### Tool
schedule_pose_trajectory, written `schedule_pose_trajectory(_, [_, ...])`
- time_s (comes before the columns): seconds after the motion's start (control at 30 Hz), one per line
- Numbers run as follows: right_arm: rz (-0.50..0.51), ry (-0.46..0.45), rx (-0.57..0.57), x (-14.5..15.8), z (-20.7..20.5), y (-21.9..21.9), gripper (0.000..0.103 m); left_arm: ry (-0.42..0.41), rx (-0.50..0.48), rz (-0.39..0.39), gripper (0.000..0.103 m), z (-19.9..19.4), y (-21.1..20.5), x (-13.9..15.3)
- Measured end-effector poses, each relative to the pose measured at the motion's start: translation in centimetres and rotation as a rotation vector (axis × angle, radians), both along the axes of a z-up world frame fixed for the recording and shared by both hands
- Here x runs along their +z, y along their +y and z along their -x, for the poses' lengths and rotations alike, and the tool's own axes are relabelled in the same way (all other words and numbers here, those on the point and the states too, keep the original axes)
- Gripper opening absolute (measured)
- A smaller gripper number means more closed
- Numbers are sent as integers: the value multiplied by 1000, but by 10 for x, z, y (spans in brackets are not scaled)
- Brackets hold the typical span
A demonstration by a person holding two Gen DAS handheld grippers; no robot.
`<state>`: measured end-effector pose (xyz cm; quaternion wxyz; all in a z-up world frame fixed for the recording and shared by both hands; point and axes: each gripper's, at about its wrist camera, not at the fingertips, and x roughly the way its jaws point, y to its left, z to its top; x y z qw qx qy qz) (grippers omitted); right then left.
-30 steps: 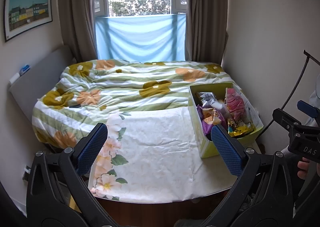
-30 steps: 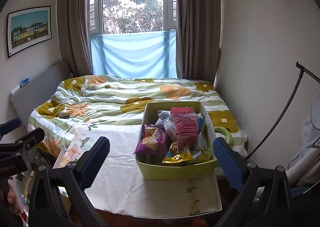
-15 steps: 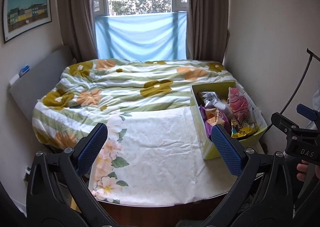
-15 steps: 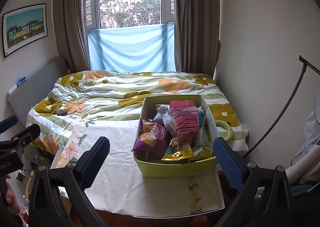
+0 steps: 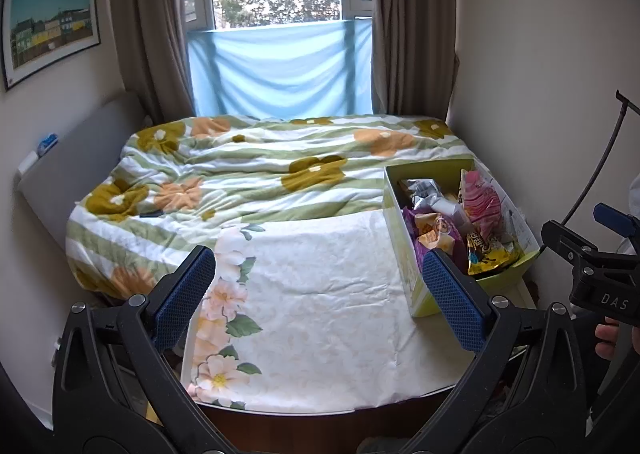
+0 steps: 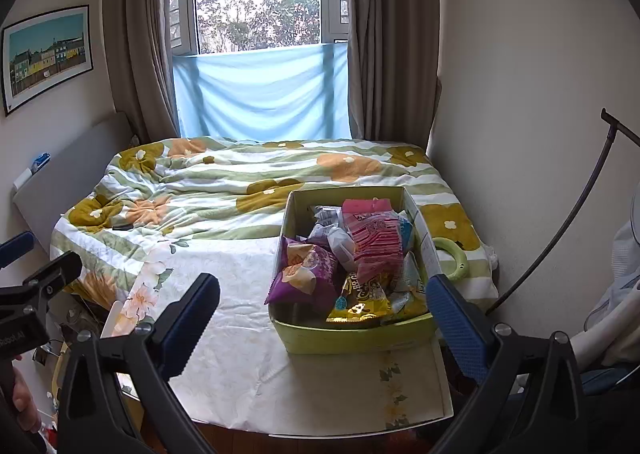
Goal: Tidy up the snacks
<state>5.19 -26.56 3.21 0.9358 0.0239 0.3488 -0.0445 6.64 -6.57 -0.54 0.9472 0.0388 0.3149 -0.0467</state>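
A yellow-green box (image 6: 352,336) (image 5: 416,286) full of snack packs stands on the right part of a table covered with a white floral cloth (image 6: 240,326) (image 5: 316,302). In it I see a purple bag (image 6: 306,278) (image 5: 438,234), a pink bag (image 6: 374,240) (image 5: 482,200), a yellow pack (image 6: 362,300) (image 5: 490,252) and a silver pack (image 6: 326,216) (image 5: 424,190). My right gripper (image 6: 324,318) is open, held back from the box's near wall. My left gripper (image 5: 318,296) is open above the bare cloth, left of the box. Neither holds anything.
Behind the table lies a bed with a green-striped flowered quilt (image 6: 224,190). A light green ring (image 6: 450,258) rests on the bed right of the box. A wall and a black curved rod (image 6: 560,230) close the right side; a window with a blue cloth is at the back.
Both grippers have shifted slightly forward and the views tilted a little; the box sits lower and nearer in the right wrist view. Both grippers stay open, nothing was picked up.
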Motion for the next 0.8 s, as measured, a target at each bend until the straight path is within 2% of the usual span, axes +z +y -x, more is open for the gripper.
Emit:
schedule_pose_trajectory(0.37, [-1, 8, -3, -3, -1, 5, 102, -14, 3, 3, 103, 6, 8, 3])
schedule_pose_trajectory(0.8, [9, -6, -7, 1, 16, 19, 102, -30, 4, 38, 103, 26, 22, 9])
